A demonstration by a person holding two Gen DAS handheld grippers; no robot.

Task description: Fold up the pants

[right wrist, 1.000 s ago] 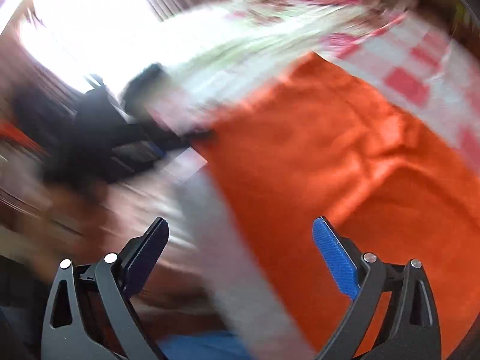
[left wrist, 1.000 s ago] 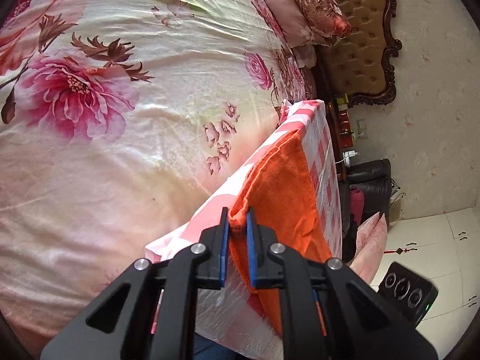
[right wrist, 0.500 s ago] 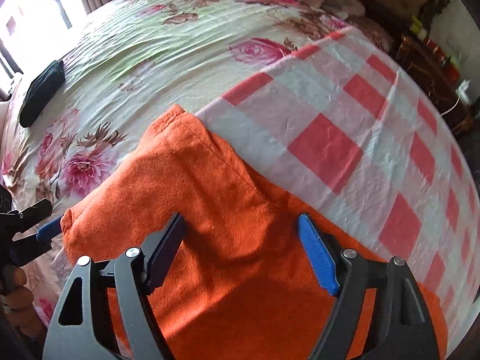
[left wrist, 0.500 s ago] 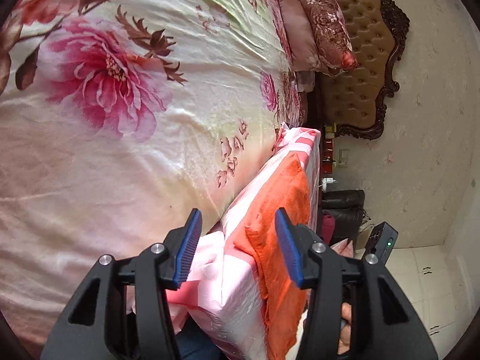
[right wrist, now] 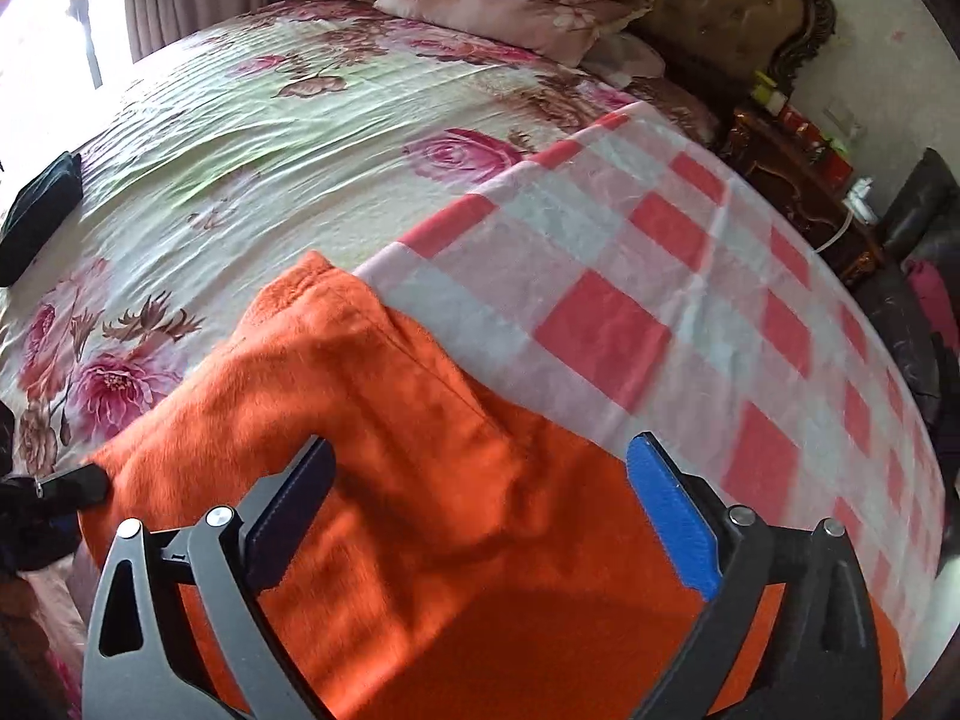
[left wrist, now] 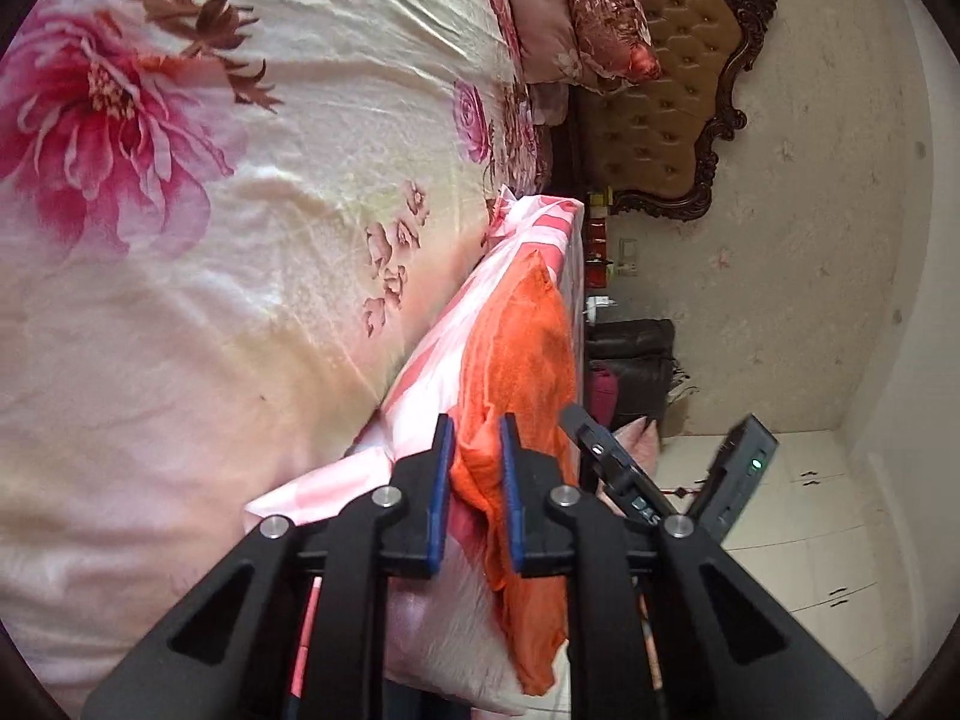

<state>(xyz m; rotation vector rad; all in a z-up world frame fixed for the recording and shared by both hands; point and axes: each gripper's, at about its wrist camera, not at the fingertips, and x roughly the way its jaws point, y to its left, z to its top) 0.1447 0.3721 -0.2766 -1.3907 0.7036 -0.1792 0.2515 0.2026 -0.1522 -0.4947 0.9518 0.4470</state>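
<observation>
Orange fleece pants [right wrist: 384, 420] lie flat on a pink and white checked cloth [right wrist: 630, 276] spread over the bed. In the left wrist view the pants [left wrist: 522, 348] appear edge-on. My left gripper [left wrist: 474, 450] is shut on a corner of the pants at the near edge of the cloth; its tip also shows at the left edge of the right wrist view [right wrist: 78, 486]. My right gripper [right wrist: 480, 480] is open wide and hovers over the middle of the pants, holding nothing.
The bed has a floral sheet [right wrist: 252, 144] with pillows [right wrist: 504, 6] stacked by a tufted headboard [right wrist: 732, 6]. A dark item [right wrist: 42, 204] lies at the far left of the bed. A nightstand [right wrist: 798, 162] and dark bags [left wrist: 630, 354] stand beside it.
My left gripper opened half a second ago and has now closed again on the pants corner. My right gripper swung over the pants and stays open above them.
</observation>
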